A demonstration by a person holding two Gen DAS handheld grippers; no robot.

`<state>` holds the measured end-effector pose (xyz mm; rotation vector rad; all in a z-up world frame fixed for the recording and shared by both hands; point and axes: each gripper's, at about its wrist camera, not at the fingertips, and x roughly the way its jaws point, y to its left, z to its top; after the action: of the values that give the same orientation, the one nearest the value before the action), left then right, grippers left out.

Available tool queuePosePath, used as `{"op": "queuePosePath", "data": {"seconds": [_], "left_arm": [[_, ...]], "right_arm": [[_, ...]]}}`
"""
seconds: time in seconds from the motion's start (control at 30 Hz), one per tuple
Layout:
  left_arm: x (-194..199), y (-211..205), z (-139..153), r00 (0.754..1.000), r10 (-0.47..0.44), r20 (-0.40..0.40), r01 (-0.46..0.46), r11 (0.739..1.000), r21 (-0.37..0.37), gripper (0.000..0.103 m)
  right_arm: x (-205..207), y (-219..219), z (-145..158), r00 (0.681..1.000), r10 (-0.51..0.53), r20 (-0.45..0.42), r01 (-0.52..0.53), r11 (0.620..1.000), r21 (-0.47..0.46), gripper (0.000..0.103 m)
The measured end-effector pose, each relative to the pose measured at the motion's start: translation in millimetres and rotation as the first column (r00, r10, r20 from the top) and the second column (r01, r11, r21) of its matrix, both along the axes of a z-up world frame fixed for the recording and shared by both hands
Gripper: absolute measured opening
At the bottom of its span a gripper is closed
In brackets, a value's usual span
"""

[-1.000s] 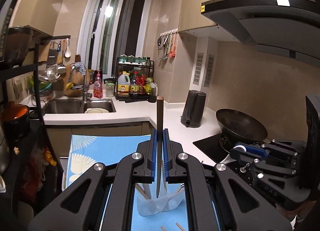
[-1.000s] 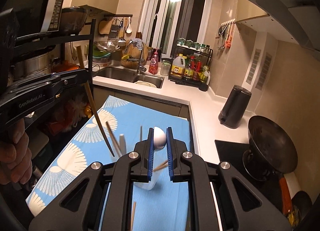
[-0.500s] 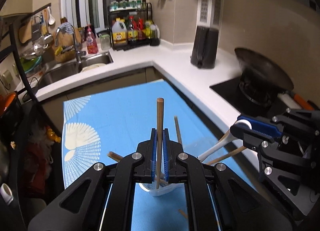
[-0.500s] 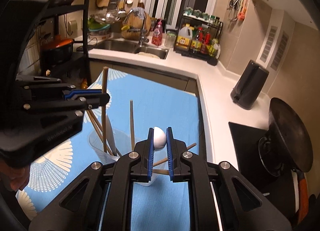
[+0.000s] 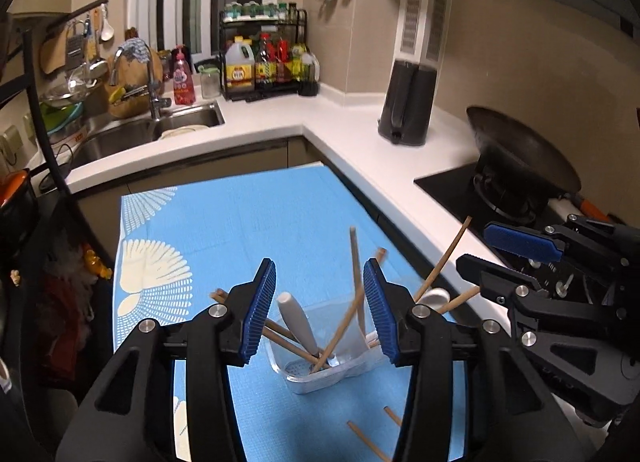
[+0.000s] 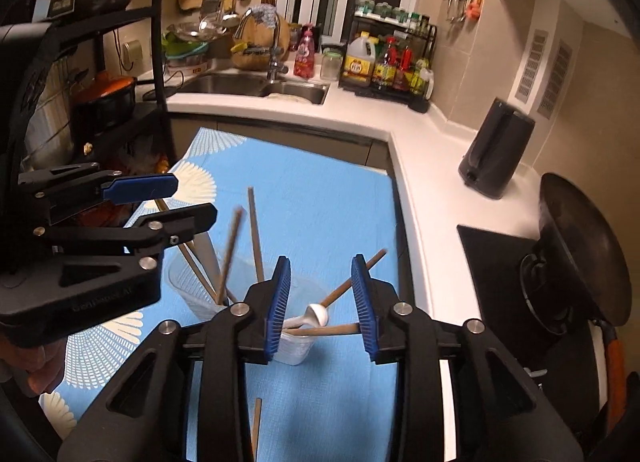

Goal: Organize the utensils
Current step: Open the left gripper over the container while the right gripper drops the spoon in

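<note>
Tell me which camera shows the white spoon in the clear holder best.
The right wrist view: the white spoon lies centred between the opening right tool pads, untouched, bowl facing the camera. The left wrist view shows only its bowl, peeking past that tool's own right finger.

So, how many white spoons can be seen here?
2. One white spoon stands handle-up in the clear plastic holder, left side; the other leans at its right side. More may be hidden.

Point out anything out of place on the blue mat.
Loose chopsticks lie flat on the blue mat in front of the clear utensil holder, not yet put away. Inside it, chopsticks and a white spoon lean at messy angles.
</note>
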<state>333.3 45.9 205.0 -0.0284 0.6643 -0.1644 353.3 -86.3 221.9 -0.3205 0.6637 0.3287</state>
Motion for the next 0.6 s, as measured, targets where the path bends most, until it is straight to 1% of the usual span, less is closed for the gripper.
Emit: {"op": "queuePosePath", "data": {"seconds": [0.07,0.17,0.27,0.33,0.43,0.6], "left_arm": [[-12.4,4.7,9.7,0.999,0.012,0.032,-0.011,1.0,-0.029,0.046],[-36.5,8.4,19.7,0.997,0.028,0.074,-0.024,0.998,-0.061,0.046],[-62.1,8.2,19.4,0.994,0.043,0.103,-0.036,0.997,-0.072,0.046],[-82.0,5.6,13.0,0.992,0.054,0.118,-0.046,0.996,-0.074,0.046],[-106.4,1.9,-1.2,0.99,0.067,0.124,-0.057,0.995,-0.076,0.046],[-139.9,-4.7,-34.1,0.991,0.082,0.106,-0.078,0.996,-0.044,0.046]], "right_arm": [[-10.8,-2.5,13.1,0.999,-0.005,0.042,0.005,1.0,0.001,0.033],[-31.2,-11.5,33.1,0.995,-0.009,0.101,0.005,0.999,0.034,0.033],[-56.8,-25.0,47.9,0.986,-0.024,0.168,0.011,0.997,0.08,0.035],[-79.5,-38.7,53.3,0.977,-0.044,0.211,0.016,0.991,0.136,0.037],[-109.2,-58.5,47.5,0.969,-0.08,0.235,0.027,0.975,0.221,0.037],[-145.5,-77.7,18.0,0.964,-0.12,0.237,0.048,0.956,0.29,0.037]]}}
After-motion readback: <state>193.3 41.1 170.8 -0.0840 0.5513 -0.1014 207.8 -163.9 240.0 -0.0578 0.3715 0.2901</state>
